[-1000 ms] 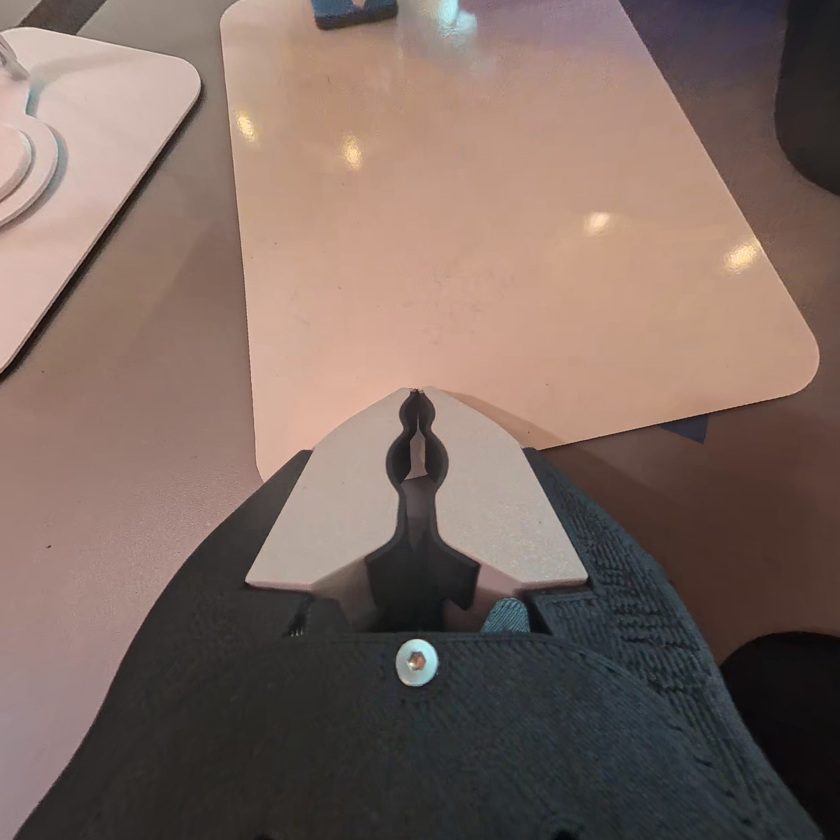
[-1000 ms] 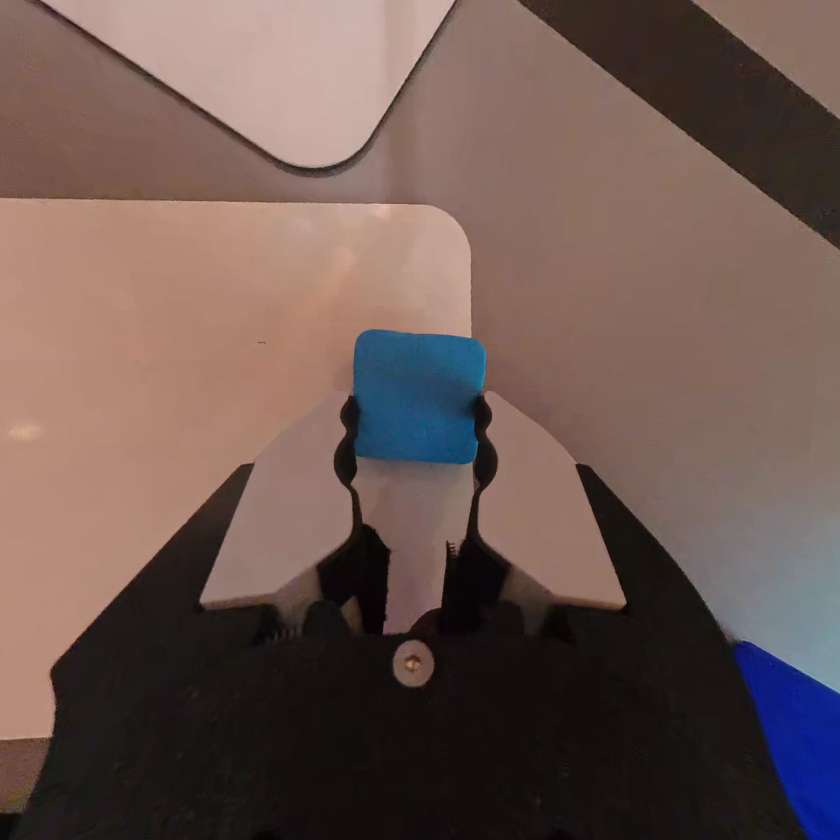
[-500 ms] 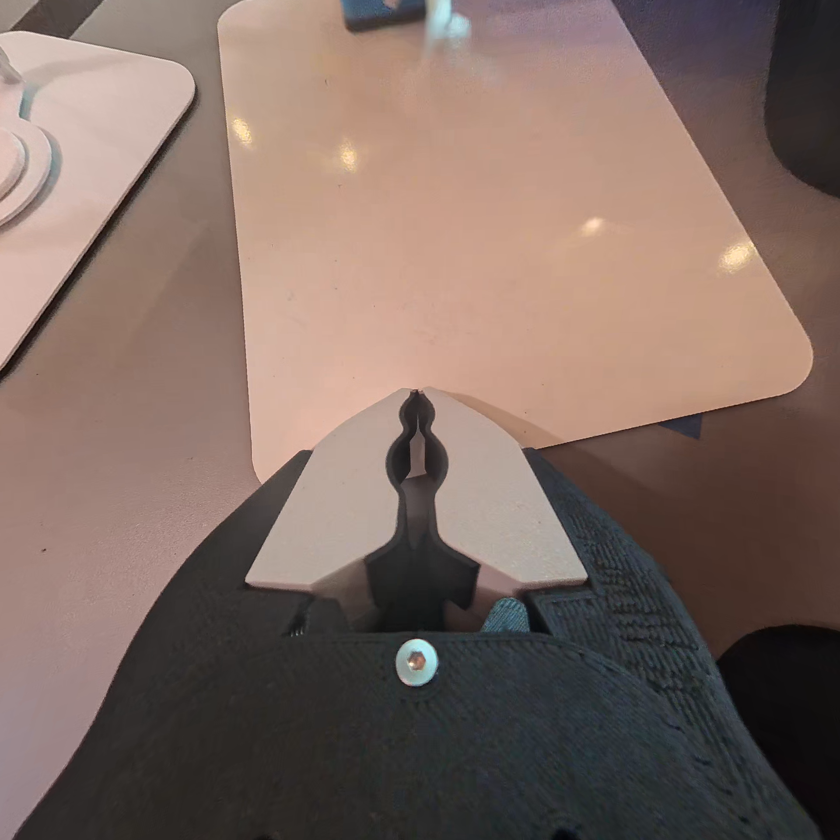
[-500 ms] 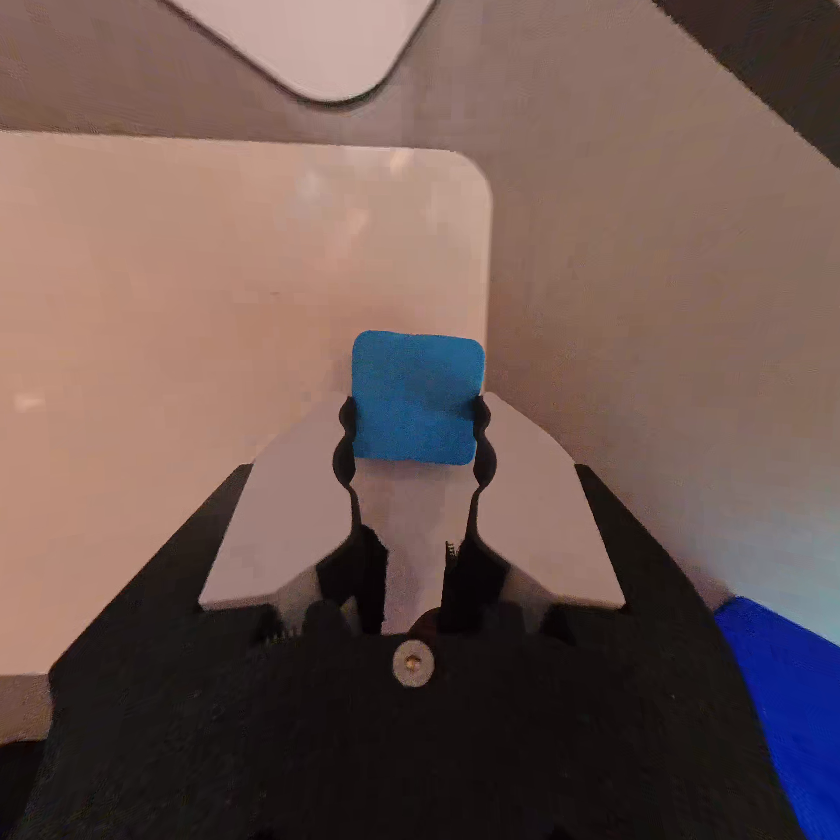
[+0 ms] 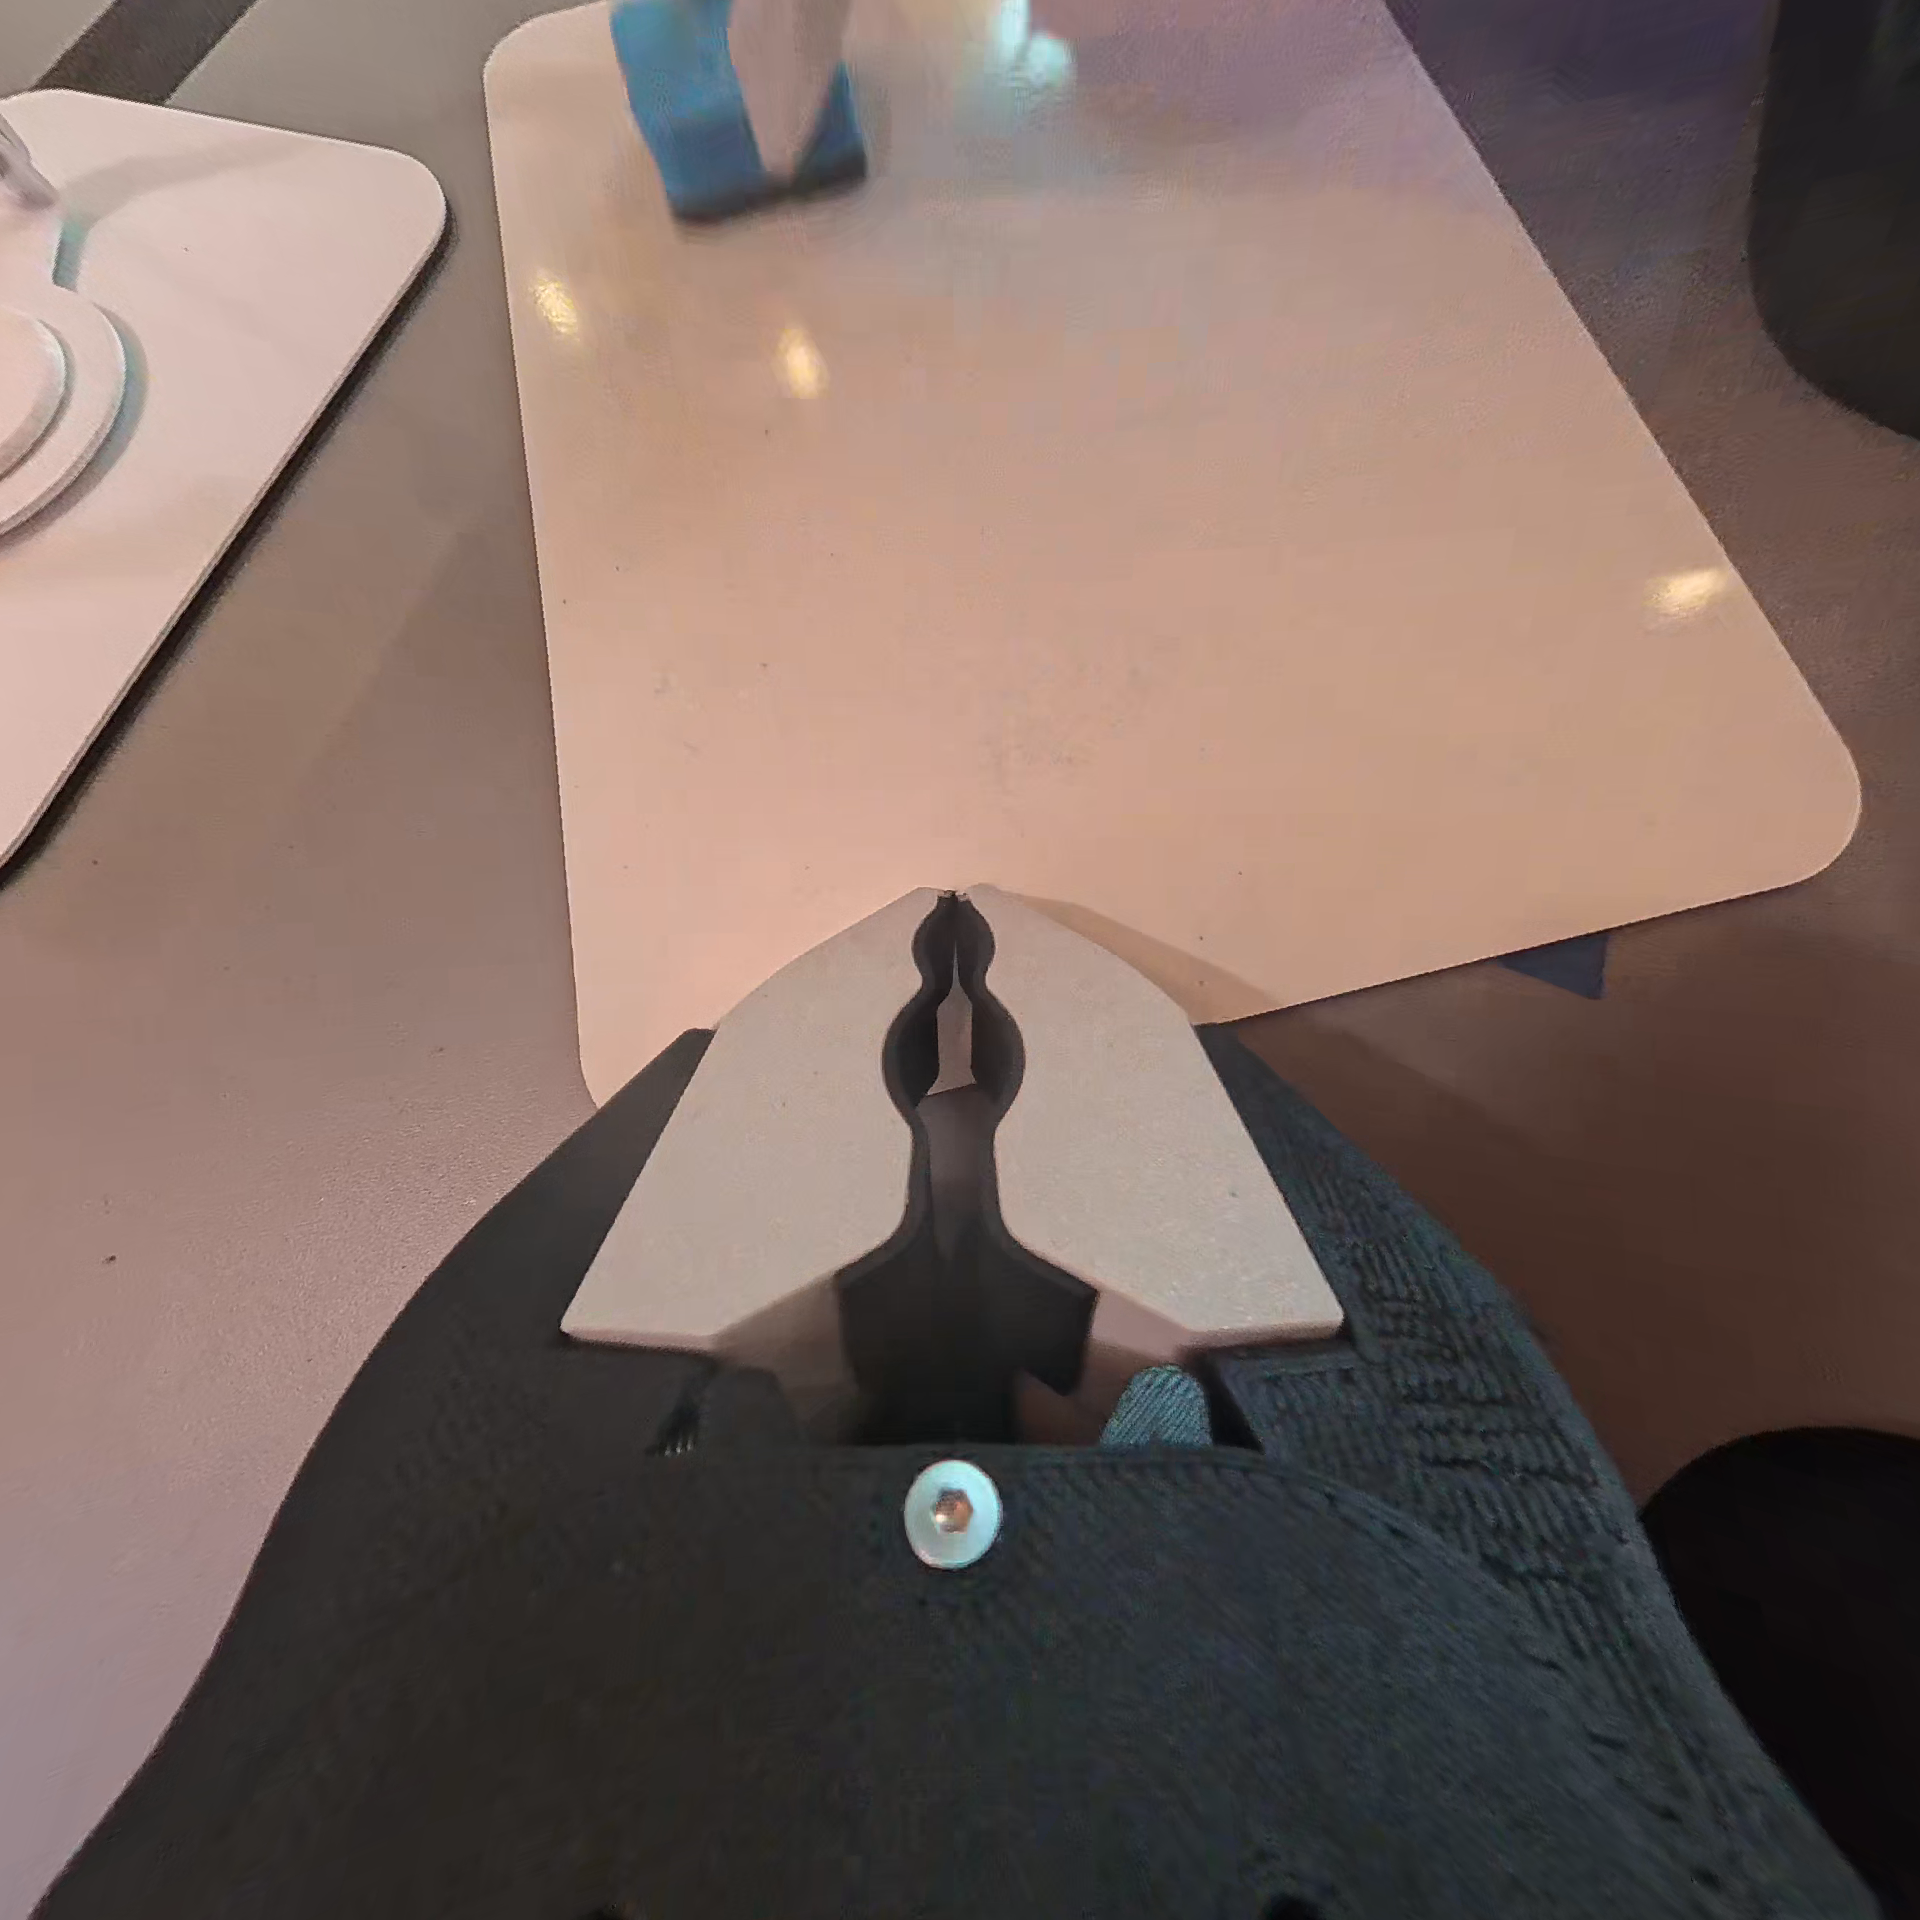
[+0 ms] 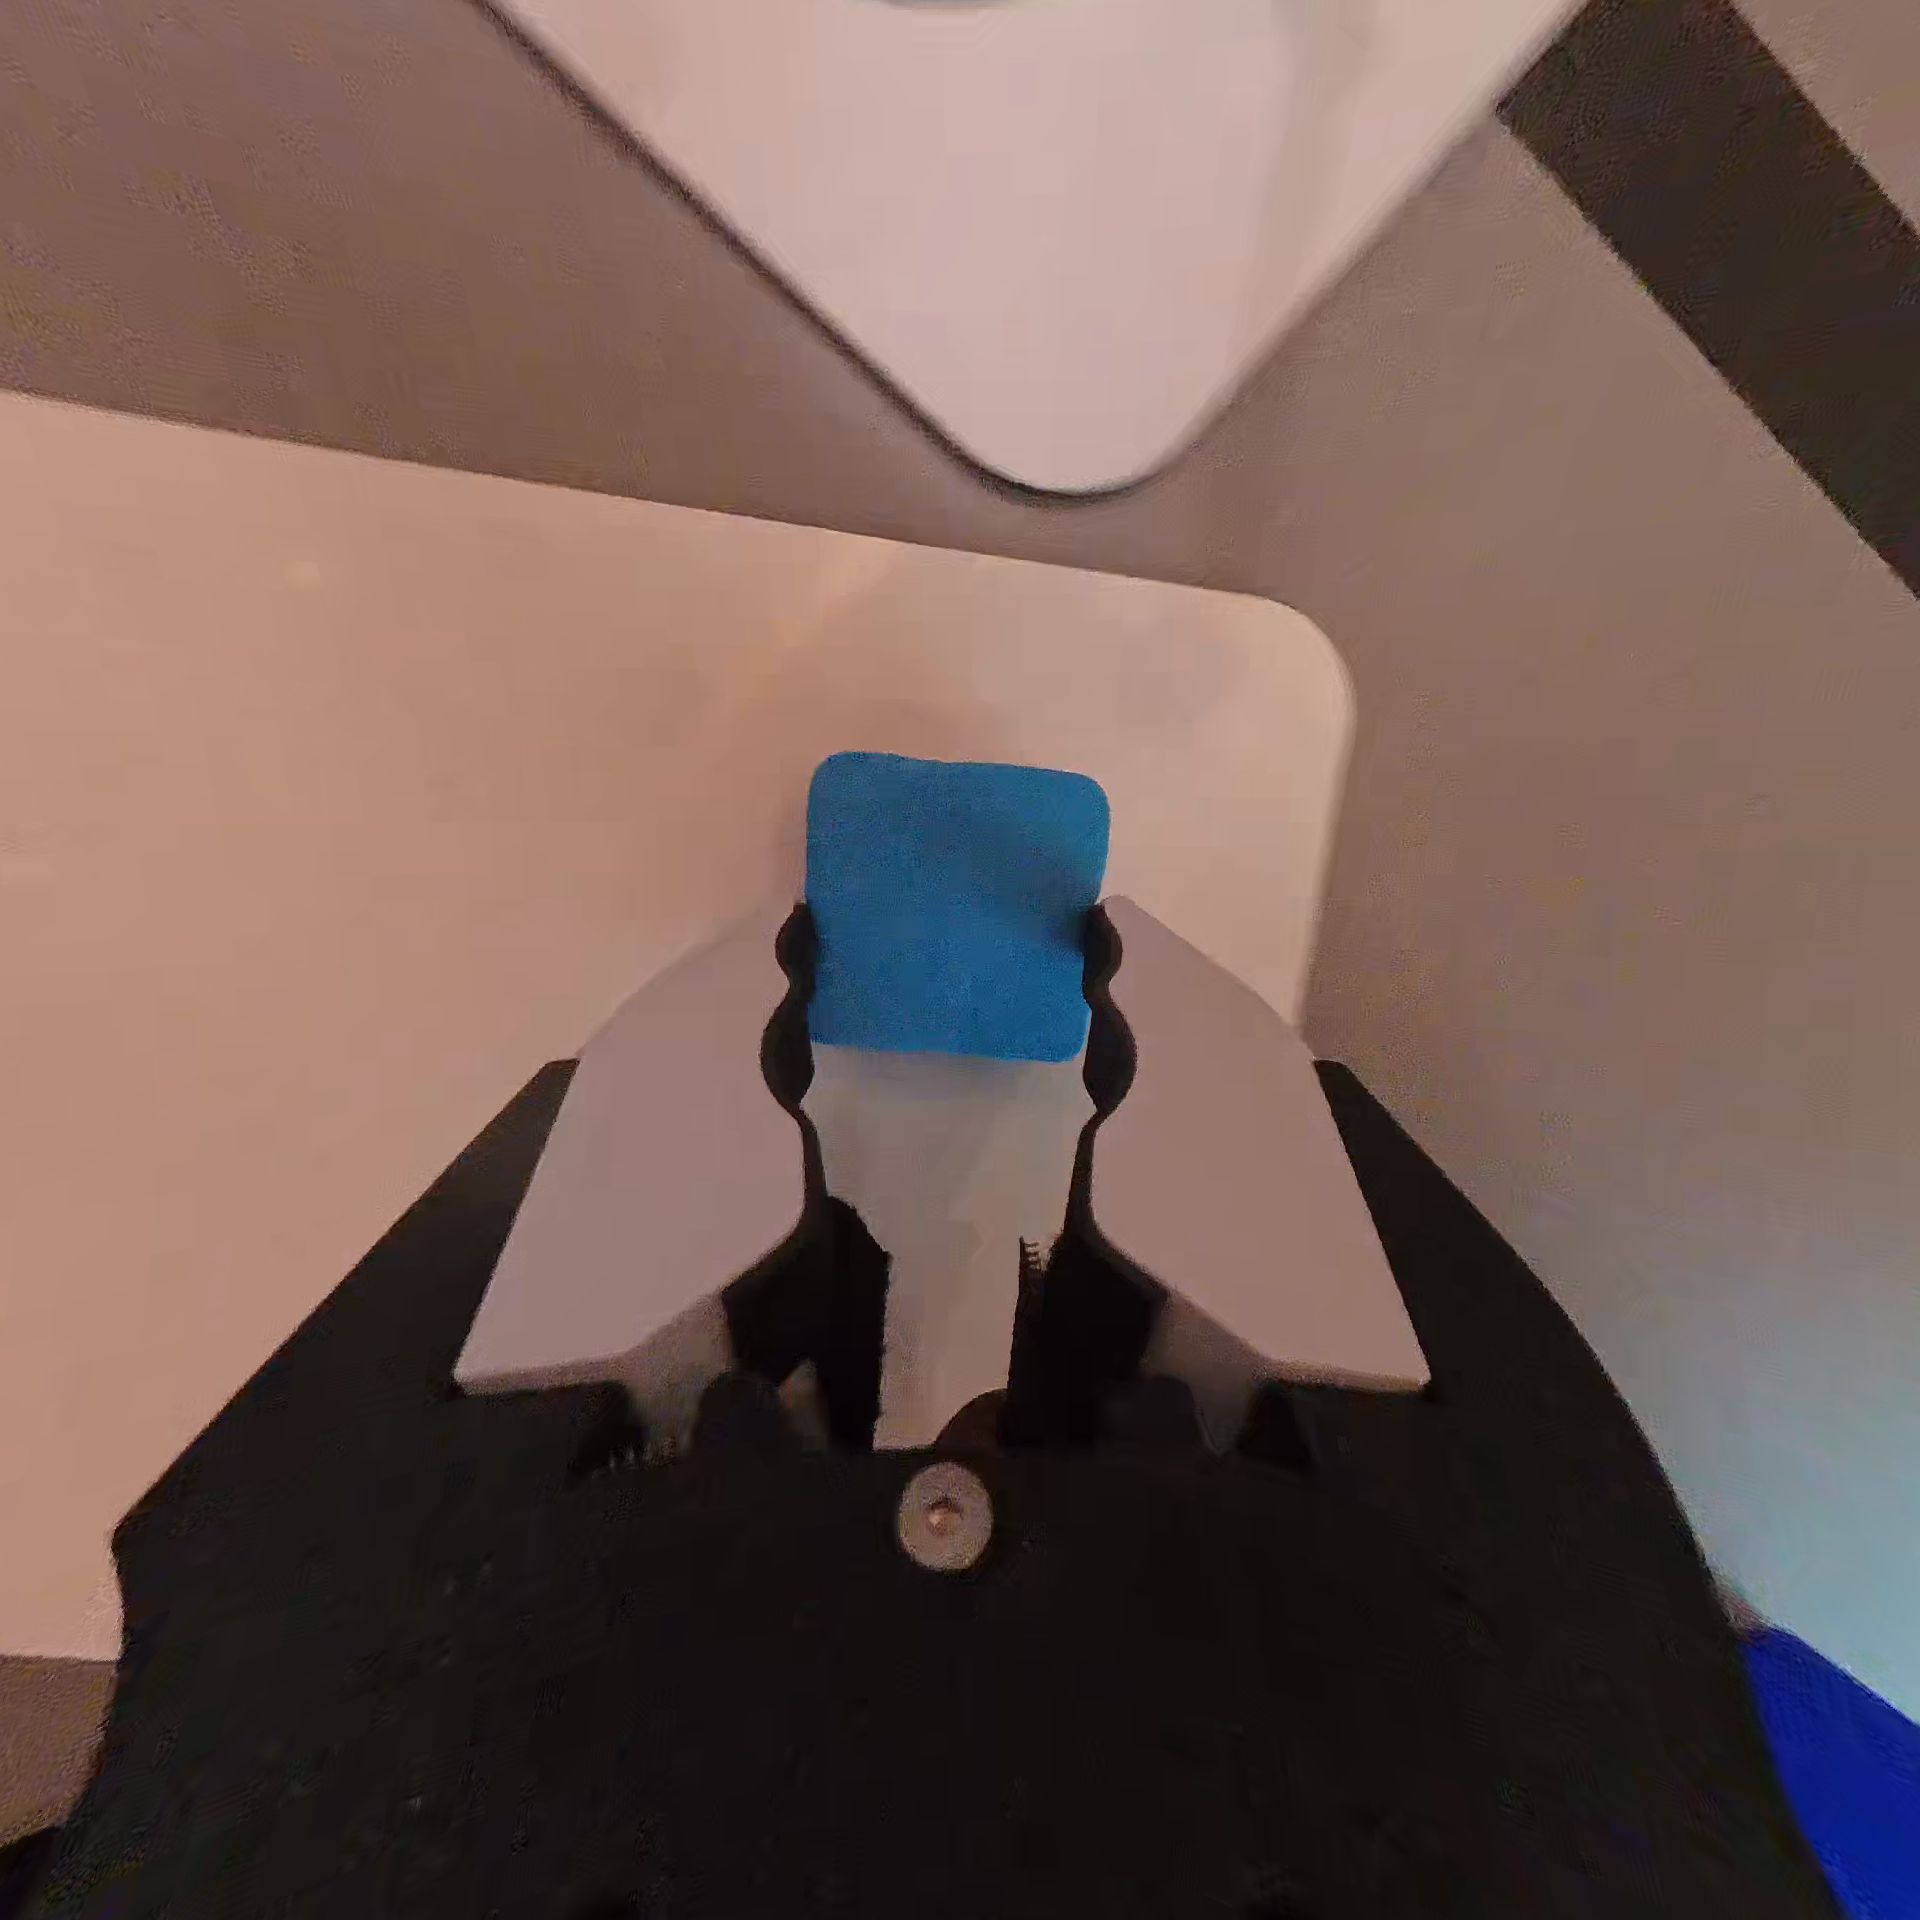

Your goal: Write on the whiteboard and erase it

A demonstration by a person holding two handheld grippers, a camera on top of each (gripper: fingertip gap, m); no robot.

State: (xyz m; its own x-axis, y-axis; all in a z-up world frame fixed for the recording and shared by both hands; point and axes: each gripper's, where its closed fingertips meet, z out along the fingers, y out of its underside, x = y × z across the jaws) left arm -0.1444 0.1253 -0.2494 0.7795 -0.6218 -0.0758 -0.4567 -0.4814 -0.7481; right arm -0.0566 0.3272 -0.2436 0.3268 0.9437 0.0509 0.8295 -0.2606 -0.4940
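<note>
right claw (image 6: 948,914) clamped on blue eraser (image 6: 956,904), pressed to whiteboard (image 6: 416,779) near its far right corner | left claw (image 5: 954,896) pinched closed, empty, at whiteboard's near edge | bench (image 5: 260,1039) underneath

The flat white whiteboard (image 6: 416,831) runs off the left edge. The soft blue square eraser (image 5: 727,156) far away looks blurry, its top cut off.
</note>
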